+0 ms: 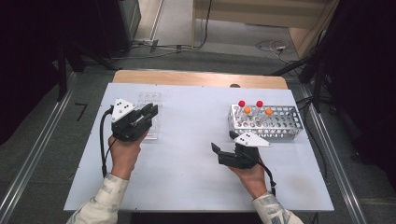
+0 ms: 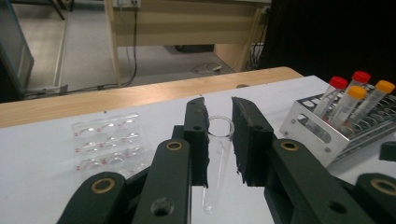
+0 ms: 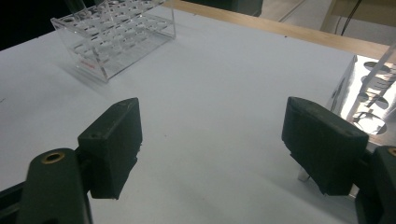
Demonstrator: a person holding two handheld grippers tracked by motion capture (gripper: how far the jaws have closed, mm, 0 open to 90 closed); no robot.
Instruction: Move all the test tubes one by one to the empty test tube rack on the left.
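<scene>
Gripping clear glass tube (image 2: 218, 154) between black jaws, left hand-held gripper (image 1: 150, 113) sits just beside clear plastic rack (image 1: 150, 115). Right hand-held gripper (image 3: 212, 147) jaws wide apart, over bare white table (image 1: 187, 140) middle. Farther right, metal rack (image 1: 280, 122), red and orange capped tubes (image 1: 254, 110).

Even overhead light | white table (image 1: 196, 140) bright | room edges dark | near gripper jaws soft | metal rack (image 3: 369, 93) glares

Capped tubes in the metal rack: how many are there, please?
4, all at the left end of the metal rack: red-capped tube, second red-capped tube, orange-capped tube, second orange-capped tube. The left gripper holds an uncapped clear tube, not counted.
</scene>
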